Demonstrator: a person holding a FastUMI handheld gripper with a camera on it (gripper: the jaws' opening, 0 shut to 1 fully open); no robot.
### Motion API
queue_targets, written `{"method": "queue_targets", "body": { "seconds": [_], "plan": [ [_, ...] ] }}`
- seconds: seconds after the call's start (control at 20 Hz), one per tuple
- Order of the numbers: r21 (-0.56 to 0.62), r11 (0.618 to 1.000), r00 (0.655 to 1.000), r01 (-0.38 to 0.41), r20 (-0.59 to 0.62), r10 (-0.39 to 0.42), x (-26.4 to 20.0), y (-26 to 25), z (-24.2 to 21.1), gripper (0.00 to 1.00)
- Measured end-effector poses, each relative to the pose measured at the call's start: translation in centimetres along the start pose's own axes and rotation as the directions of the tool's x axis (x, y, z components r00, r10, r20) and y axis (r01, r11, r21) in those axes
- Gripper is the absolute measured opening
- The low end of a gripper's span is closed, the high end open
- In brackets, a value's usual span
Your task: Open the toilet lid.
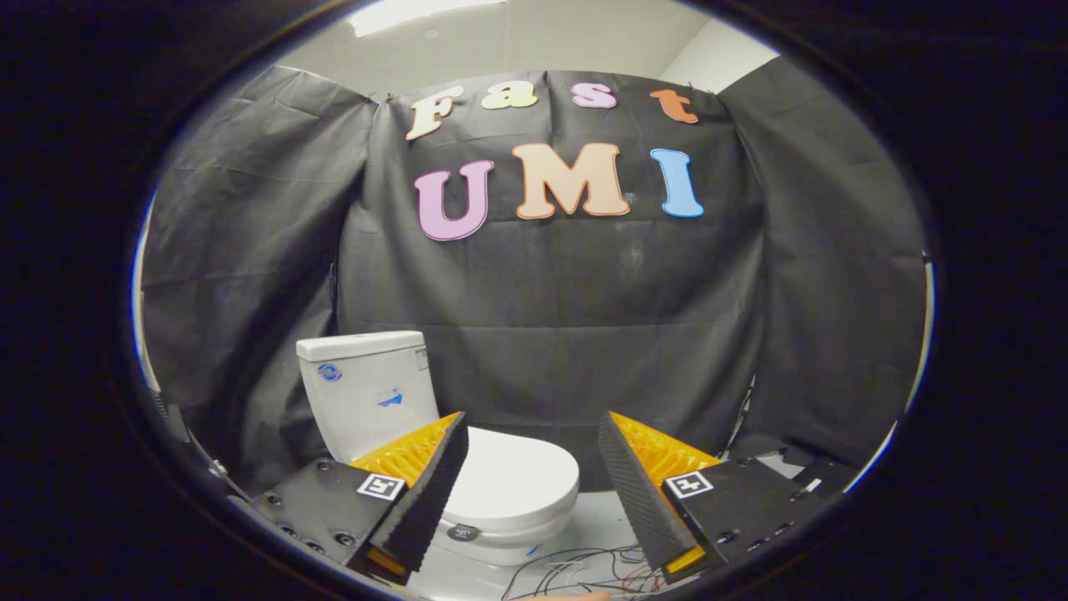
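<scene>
White glazed ceramic makes up the toilet (pixel 434 451), which stands on a pale floor (pixel 601 517) against the draped black cloth wall (pixel 584 317) of the booth. Taking the toilet as the landmark and reading from its left: the boxy cistern (pixel 367 388) rises at its rear left, squared at the corners, with a flat tank cover on top and small stickers on its front face that are too small to make out. The left finger of the gripper (pixel 532 476) crosses in front of the cistern's lower corner and hides the left part of the bowl and the hinge end of the lid. To the right of that finger lies the toilet lid (pixel 517 480), a smooth, glossy oval, down flat and closed over the seat; only its right half and front edge are in sight. A small dark round mark sits on the bowl front below the lid, its detail unreadable. Further right of the toilet, a tangle of thin wires (pixel 584 568) lies on the floor, cut off at the bottom. The fingers are spread wide with nothing between them, their inner faces ridged and textured. The lid lies just ahead, nearer the left finger, partly within the gap and untouched by either.
</scene>
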State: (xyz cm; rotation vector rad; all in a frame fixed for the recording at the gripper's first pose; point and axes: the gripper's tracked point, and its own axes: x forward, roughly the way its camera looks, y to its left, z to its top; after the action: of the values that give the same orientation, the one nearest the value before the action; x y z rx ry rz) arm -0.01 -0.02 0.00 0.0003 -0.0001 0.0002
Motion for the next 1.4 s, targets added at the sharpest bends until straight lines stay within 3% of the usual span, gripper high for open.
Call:
{"method": "queue_targets", "body": {
  "seconds": [1.15,1.4],
  "plan": [
    [-0.004,1.0,1.0,0.005,-0.009,-0.005,0.3,-0.1,-0.3,0.97],
    [-0.005,1.0,1.0,0.003,-0.007,-0.003,3.4,0.3,0.1,0.96]
  ]
}}
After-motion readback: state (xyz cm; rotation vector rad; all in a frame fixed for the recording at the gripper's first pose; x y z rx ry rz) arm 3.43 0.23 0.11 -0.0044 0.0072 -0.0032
